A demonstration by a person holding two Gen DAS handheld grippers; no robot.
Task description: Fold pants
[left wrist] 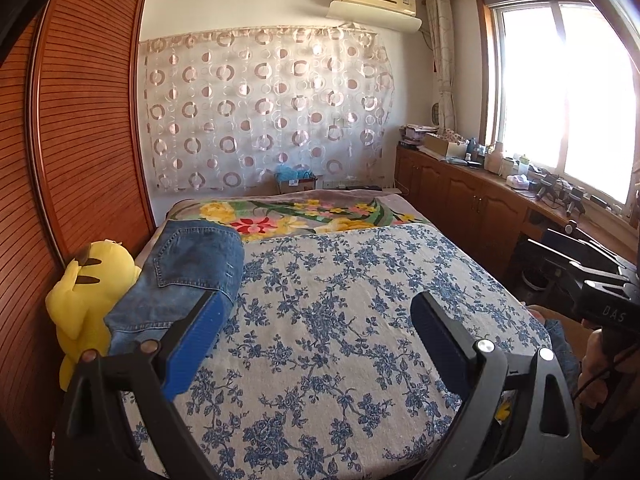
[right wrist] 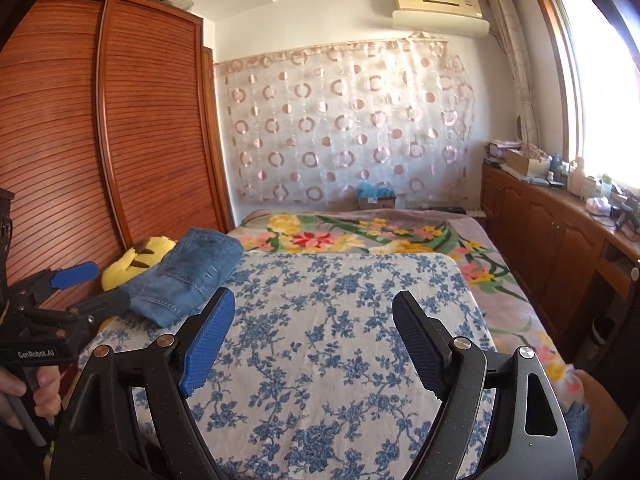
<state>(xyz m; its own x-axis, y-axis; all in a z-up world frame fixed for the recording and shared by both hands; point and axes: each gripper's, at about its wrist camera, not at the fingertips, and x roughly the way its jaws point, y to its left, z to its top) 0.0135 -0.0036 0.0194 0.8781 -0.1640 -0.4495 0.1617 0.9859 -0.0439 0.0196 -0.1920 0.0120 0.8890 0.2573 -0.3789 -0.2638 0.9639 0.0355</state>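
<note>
Both tools, left tool (left wrist: 316,344) and right tool (right wrist: 314,340), hang released and empty while the folded jeans (left wrist: 188,276) rest on the bed (left wrist: 360,320) beside the yellow plush (left wrist: 86,292), so I judge folding done and only withdrawal remaining.

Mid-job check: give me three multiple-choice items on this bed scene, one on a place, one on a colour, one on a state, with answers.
1. Where do the folded jeans lie?
A. on the windowsill
B. on the bed's left side, beside the plush toy
C. on the floor

2. What colour is the plush toy?
A. yellow
B. red
C. green

3. How does the right gripper stand?
A. shut on the jeans
B. shut on the bedspread
C. open, holding nothing

Answers: B, the jeans rest against the toy; A, its body is yellow; C, only bedspread shows between the spread pads.
</note>
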